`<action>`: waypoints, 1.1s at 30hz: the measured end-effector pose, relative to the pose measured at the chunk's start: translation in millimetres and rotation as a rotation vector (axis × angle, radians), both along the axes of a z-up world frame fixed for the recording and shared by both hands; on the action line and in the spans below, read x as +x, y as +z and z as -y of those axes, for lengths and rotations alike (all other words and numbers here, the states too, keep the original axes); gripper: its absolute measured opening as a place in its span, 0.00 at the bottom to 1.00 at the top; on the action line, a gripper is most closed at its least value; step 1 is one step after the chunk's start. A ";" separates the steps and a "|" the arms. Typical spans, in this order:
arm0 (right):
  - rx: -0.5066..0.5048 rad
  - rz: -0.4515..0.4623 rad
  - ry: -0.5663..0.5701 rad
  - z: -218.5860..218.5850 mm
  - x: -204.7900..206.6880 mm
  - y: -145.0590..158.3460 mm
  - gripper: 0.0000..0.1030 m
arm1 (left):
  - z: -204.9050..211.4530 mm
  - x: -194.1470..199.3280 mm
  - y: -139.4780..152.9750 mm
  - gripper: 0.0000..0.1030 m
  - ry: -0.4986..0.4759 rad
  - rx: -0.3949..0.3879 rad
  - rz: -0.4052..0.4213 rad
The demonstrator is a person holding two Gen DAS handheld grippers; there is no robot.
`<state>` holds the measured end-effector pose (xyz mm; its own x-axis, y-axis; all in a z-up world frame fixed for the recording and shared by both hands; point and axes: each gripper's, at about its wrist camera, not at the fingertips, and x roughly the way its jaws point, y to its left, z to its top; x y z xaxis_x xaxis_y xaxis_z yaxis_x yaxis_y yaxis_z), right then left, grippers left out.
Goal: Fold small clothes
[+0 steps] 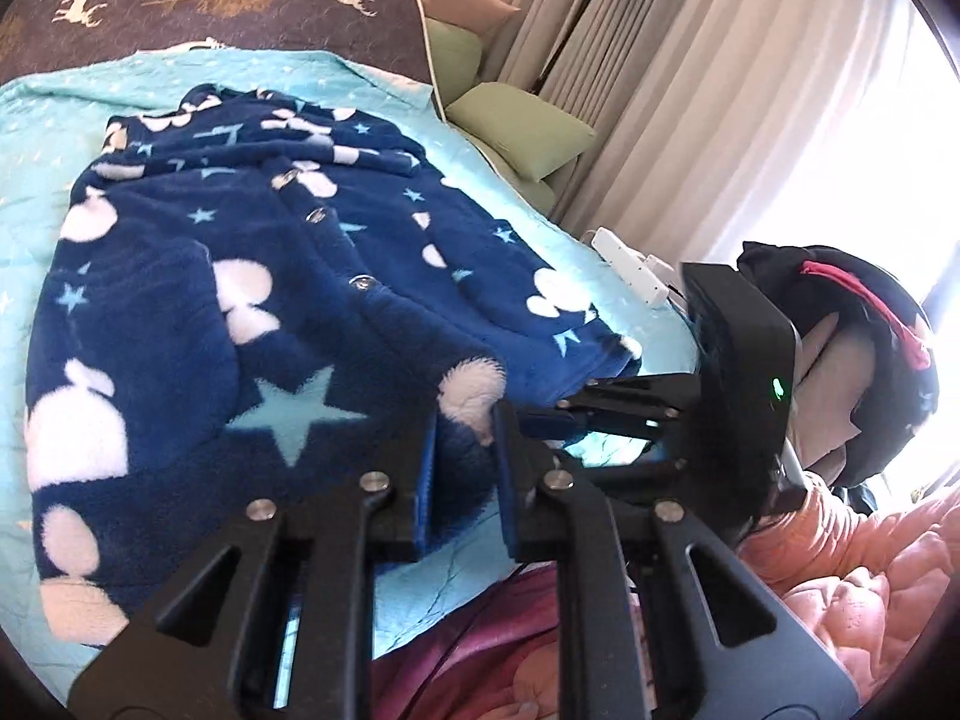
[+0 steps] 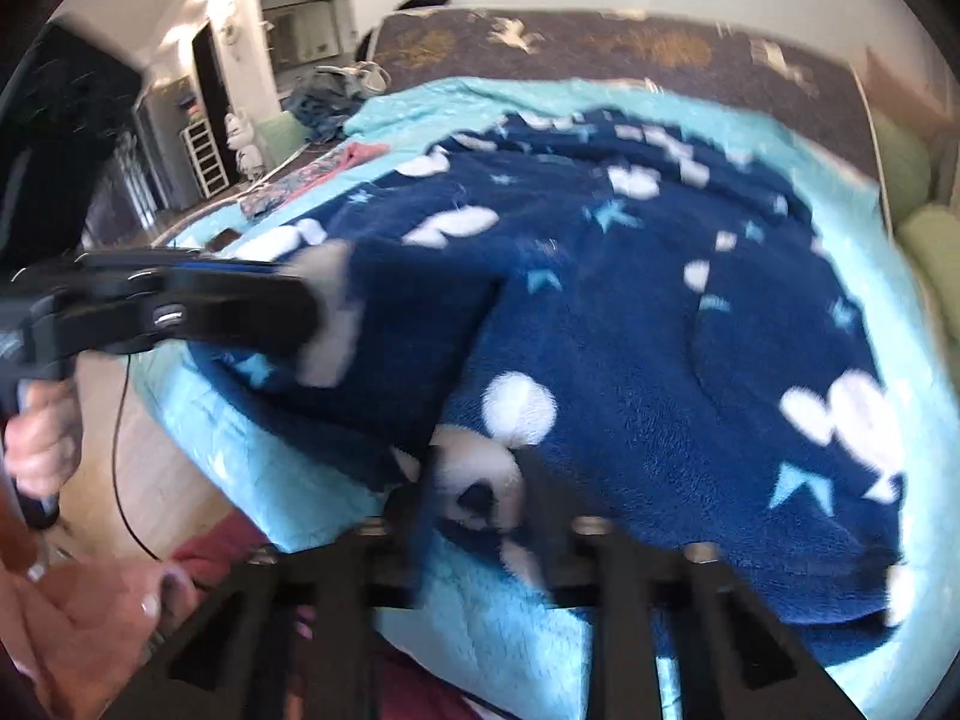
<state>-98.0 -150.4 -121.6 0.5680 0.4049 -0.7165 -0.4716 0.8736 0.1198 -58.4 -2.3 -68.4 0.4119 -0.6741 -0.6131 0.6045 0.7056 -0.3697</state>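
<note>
The left gripper (image 1: 465, 438) is pinching the near hem of the navy fleece garment (image 1: 252, 276), its jaws narrow with plush bunched between them. The right gripper (image 2: 480, 498) is clamping the same hem further along, a white patch of pile caught between its jaws. The garment is lying spread, snap-button front up, on the turquoise quilt (image 1: 36, 120) covering the bed, its hem at the near edge.

Judging from both grips, the fold is starting from the hem. To do it well, both hands should be lifting together, keeping the hem taut and level between them, then carrying it toward the collar so the edges meet squarely without bunching the thick fleece.
</note>
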 end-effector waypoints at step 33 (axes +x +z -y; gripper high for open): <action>0.299 -0.045 -0.106 47.0 36.6 44.5 0.26 | 27.5 22.4 -16.5 0.39 -0.101 -0.010 -0.060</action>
<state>-61.4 -197.4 -77.1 0.5888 0.5414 -0.6002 -0.3678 0.8407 0.3975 -36.1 -29.9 -84.9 0.3042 -0.7165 -0.6278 0.6490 0.6383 -0.4139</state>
